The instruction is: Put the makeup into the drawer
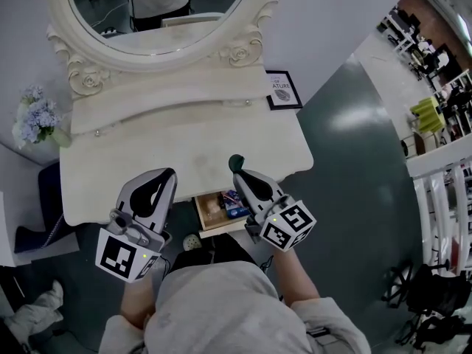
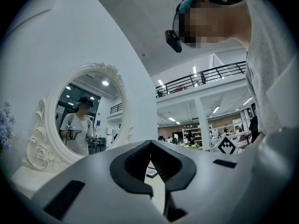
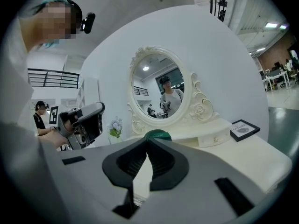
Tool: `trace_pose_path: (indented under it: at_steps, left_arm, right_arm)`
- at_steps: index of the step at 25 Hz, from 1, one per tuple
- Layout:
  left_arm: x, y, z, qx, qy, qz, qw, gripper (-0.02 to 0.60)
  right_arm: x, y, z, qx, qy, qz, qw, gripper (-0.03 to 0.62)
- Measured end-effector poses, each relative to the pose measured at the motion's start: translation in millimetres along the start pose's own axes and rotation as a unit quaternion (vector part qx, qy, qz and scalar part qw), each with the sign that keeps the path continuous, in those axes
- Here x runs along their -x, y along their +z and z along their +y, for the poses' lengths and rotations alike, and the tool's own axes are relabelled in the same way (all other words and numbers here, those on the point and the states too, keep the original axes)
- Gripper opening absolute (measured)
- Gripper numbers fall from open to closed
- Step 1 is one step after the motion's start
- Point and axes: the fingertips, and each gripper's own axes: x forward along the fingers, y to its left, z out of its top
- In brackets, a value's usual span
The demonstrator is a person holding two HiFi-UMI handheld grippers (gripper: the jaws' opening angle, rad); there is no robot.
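One word, NATURE, is showing on the framed picture (image 1: 283,89) at the back corner of the dressing table (image 1: 133,168). It is reading clearly only in the head view. The right gripper (image 1: 237,172) is pinching a green compact (image 1: 236,161) at its closed tips, over the table's front edge; the lid's lettering is coming out too small to read. The left gripper (image 1: 168,173) is hanging shut and empty. Only the head view is showing the open drawer (image 1: 200,216) below, holding small items (image 1: 234,211) — while the left gripper view is catching the mirror (image 2: 88,111) and the person's reflection.
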Motion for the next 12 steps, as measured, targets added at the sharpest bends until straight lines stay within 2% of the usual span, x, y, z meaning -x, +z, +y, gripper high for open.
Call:
trace_pose_path:
  at_steps: [12]
  left_arm:
    - [-3, -7, -11, 0.005, -0.021, 0.007, 0.9997, 0.014]
  right_arm:
    - [22, -46, -5, -0.013, -0.017, 0.046, 0.999, 0.026]
